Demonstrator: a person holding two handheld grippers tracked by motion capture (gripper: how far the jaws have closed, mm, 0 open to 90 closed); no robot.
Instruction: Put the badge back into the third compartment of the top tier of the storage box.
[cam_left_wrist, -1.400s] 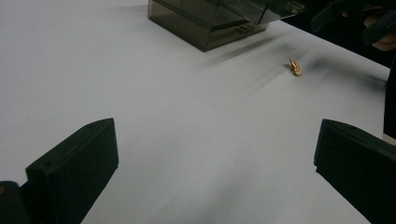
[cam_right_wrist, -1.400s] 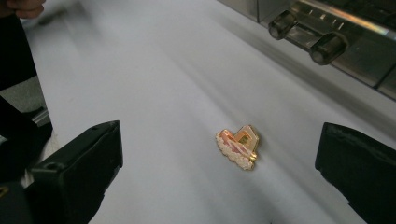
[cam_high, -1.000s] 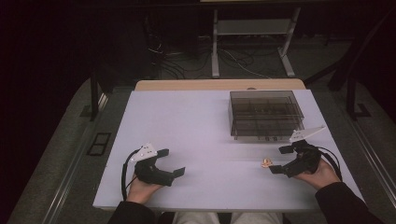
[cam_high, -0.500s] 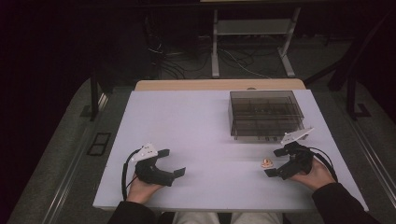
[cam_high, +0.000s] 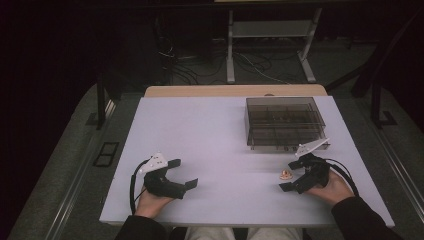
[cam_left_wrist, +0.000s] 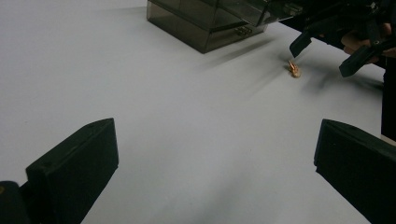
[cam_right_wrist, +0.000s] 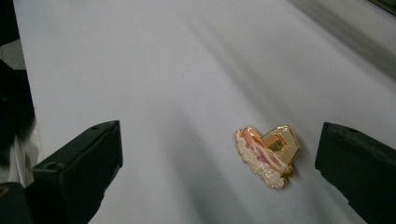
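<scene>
Your right gripper (cam_high: 295, 176) sits at the near right of the white table (cam_high: 210, 130), jaws spread wide and holding nothing, and the little hair clip (cam_high: 286, 175) lies on the table between them, closer to one jaw. In the right gripper view the clip (cam_right_wrist: 267, 155) shows up properly: a small gold metal claw with a glossy pink, bumpy shell, lying on its side, its long axis running slantwise across the gap between the jaws. From the high view it's just an orange speck. The smoky clear plastic box (cam_high: 283, 121) stands beyond it, well apart. Your left gripper (cam_high: 183, 175) rests at the near left, released too, jaws gaping over bare table
</scene>
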